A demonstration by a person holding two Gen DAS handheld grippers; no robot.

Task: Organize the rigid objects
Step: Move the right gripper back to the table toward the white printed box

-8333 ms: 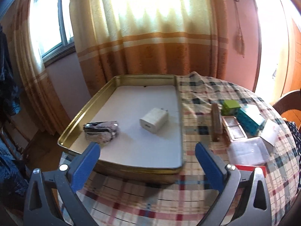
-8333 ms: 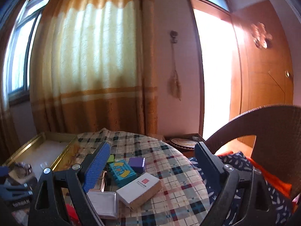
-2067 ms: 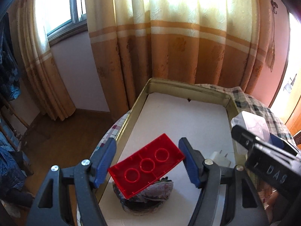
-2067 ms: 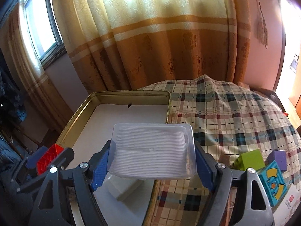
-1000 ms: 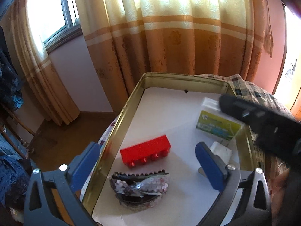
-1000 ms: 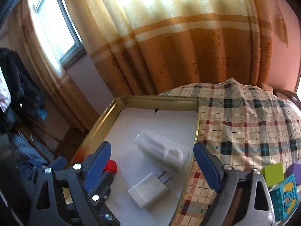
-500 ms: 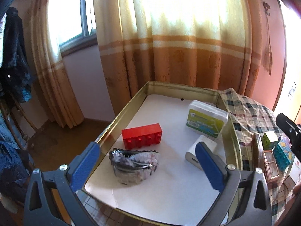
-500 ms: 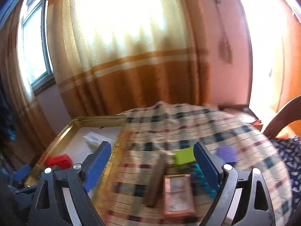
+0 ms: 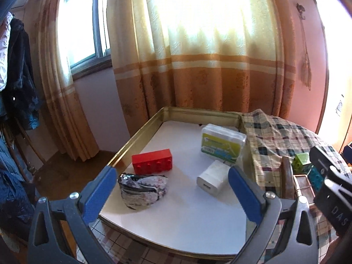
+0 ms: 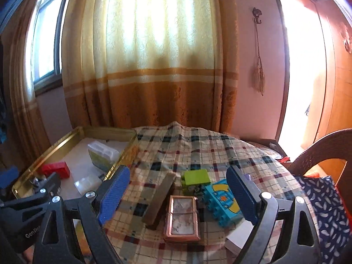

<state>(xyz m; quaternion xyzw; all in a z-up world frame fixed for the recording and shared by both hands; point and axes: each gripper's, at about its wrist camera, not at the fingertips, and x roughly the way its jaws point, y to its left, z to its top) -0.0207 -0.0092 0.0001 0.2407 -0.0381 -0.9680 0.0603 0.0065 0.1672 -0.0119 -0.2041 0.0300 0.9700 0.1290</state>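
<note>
Left tongs [image 9: 171, 192] held wide open, empty, above gold tray [image 9: 140, 129] near edge. Red brick [image 9: 152, 161], clear box [image 9: 222, 143], charger [image 9: 212, 180] seen inside; bare liner toward front rim. Right tongs [image 10: 177, 194] spread, empty, over wooden block [image 10: 160, 200], framed box [image 10: 182, 217], blue brick [image 10: 222, 200] on table [image 10: 187, 145].

Four things are lying in the one gold tray [image 9: 140, 132]: one red brick [image 9: 152, 161], one sequined pouch [image 9: 142, 190], one white charger [image 9: 213, 177] and one clear box [image 9: 222, 142].

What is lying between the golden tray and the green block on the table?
A dark wooden bar lies on the plaid cloth between the tray and the green block, clearest in the right wrist view.
</note>
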